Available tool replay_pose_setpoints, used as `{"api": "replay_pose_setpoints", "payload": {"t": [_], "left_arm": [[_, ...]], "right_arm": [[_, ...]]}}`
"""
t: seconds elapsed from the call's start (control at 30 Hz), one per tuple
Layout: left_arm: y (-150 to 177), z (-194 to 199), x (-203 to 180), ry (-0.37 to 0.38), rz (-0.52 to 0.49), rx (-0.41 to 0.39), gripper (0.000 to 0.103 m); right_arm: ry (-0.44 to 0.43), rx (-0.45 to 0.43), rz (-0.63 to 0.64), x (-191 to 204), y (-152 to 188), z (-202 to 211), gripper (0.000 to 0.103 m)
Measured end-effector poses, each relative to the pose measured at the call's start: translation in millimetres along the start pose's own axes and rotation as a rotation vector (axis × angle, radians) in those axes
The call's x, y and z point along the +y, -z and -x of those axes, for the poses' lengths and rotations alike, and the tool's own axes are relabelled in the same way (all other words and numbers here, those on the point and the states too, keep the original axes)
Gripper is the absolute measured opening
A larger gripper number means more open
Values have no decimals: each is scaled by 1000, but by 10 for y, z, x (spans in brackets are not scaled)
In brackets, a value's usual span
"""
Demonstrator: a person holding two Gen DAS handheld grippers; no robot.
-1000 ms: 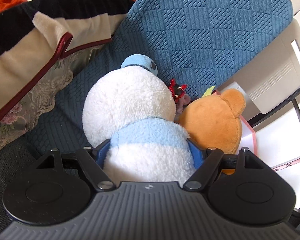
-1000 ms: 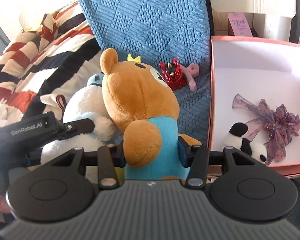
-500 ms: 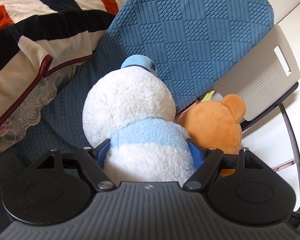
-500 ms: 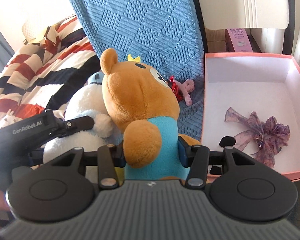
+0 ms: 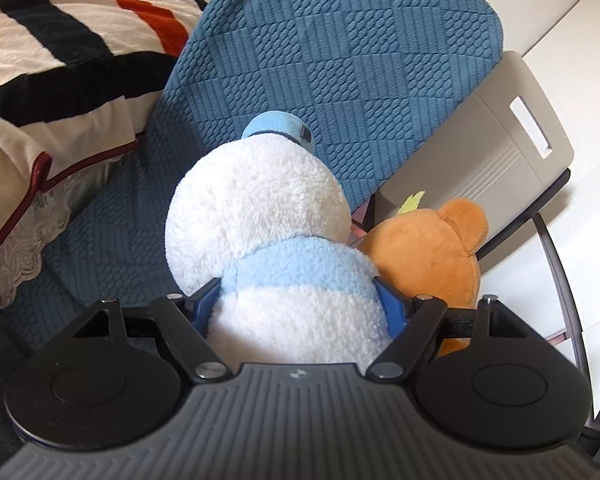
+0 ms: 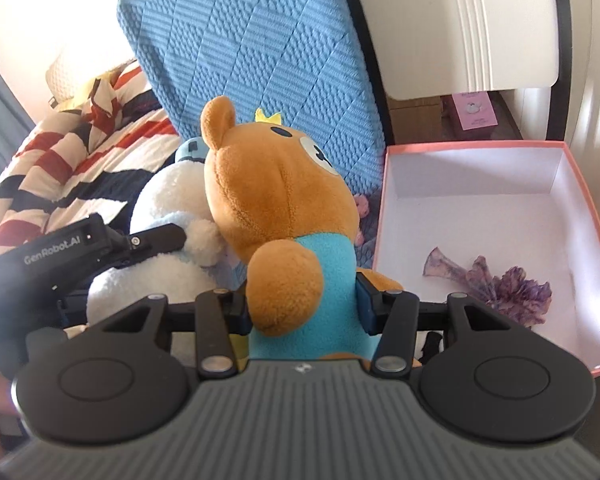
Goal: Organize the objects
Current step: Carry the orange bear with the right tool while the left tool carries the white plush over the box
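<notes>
My left gripper [image 5: 300, 308] is shut on a white plush snowman [image 5: 260, 216] with a light blue scarf and hat, held above the blue quilted cushion [image 5: 340, 60]. My right gripper [image 6: 302, 308] is shut on an orange plush bear [image 6: 276, 184] in a turquoise shirt, held just right of the snowman [image 6: 164, 196]. The bear's head [image 5: 432, 252] shows beside the snowman in the left wrist view. The left gripper's body [image 6: 100, 248] shows in the right wrist view. An open pink box [image 6: 580, 184] lies to the right with a purple fabric flower [image 6: 496, 284] inside.
A striped red, black and cream blanket [image 5: 60, 40] lies to the left. A grey chair back [image 5: 500, 140] stands behind the cushion. A small pink plush [image 6: 362, 204] lies on the cushion beside the box. A pink carton [image 6: 474, 110] stands behind the box.
Both grippers have risen with their plush toys. The red toy and the panda in the box have dropped out of sight, and the box looks lower and farther.
</notes>
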State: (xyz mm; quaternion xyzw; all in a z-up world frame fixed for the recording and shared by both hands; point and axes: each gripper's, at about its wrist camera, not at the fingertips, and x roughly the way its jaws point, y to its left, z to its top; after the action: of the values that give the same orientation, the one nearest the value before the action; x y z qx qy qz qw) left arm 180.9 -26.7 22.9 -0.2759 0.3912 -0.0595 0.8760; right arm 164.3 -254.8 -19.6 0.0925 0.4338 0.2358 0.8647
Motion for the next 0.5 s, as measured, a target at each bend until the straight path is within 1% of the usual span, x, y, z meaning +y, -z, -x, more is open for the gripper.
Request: {"api": "replay_pose_setpoints", "payload": {"t": [0.3, 0.5], "left_arm": [[-65, -66, -404, 27, -31, -28, 81], [-29, -227, -680, 47, -61, -27, 81]], "right_arm": [[-2, -34, -14, -266, -158, 149, 51], [14, -59, -28, -517, -189, 213, 51]]}}
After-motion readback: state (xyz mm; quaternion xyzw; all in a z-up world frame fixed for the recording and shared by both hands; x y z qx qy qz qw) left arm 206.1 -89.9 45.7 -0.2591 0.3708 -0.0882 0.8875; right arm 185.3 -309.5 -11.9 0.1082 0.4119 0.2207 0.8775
